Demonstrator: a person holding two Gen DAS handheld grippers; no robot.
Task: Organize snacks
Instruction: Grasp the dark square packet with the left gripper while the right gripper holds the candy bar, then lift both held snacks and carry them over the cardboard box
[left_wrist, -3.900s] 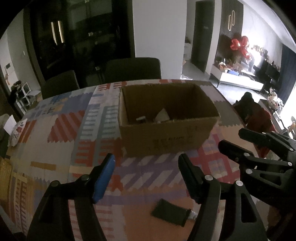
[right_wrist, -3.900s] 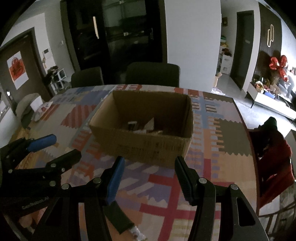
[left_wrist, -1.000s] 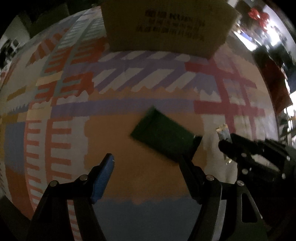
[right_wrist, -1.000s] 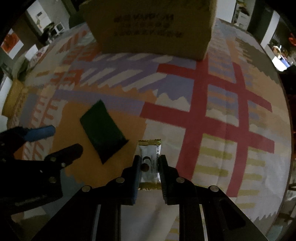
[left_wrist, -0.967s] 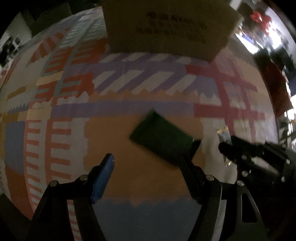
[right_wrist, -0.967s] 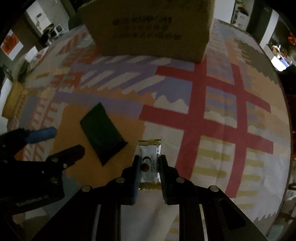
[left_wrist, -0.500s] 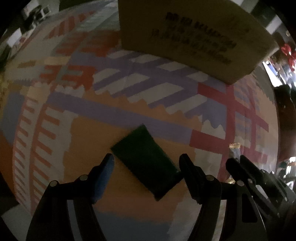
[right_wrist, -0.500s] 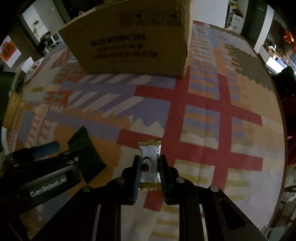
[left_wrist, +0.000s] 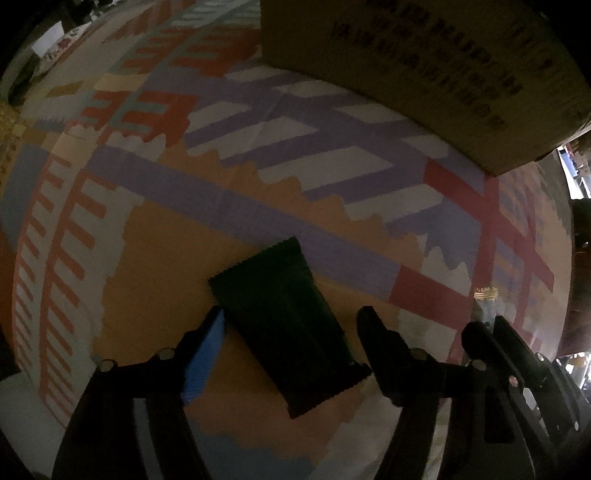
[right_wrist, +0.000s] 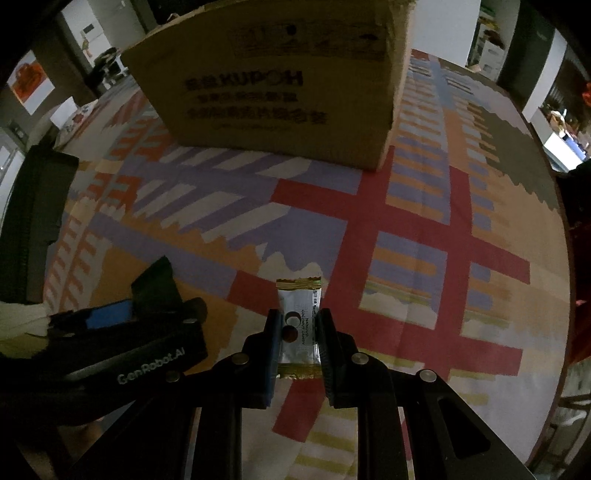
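A: Where do we stand with the snacks?

B: Our right gripper (right_wrist: 298, 332) has its jaws clamped on the small silver candy wrapper (right_wrist: 298, 325), held just above the patterned tablecloth (right_wrist: 424, 229). Our left gripper (left_wrist: 291, 328) points down over the dark green packet (left_wrist: 284, 325), which lies flat on the table; the jaws are closing with the packet between them, not yet pressing it as far as we can tell.

A: And the cardboard box (right_wrist: 273, 81)?

B: It stands beyond both, well apart from the packet.

A: What could go wrong for us?

B: The packet lies askew to our jaws, so they may catch only a corner and spin it away. It is flat, too, so we may pinch the cloth with it and drag the cloth. And our two grippers sit near each other; lifting together could knock them.
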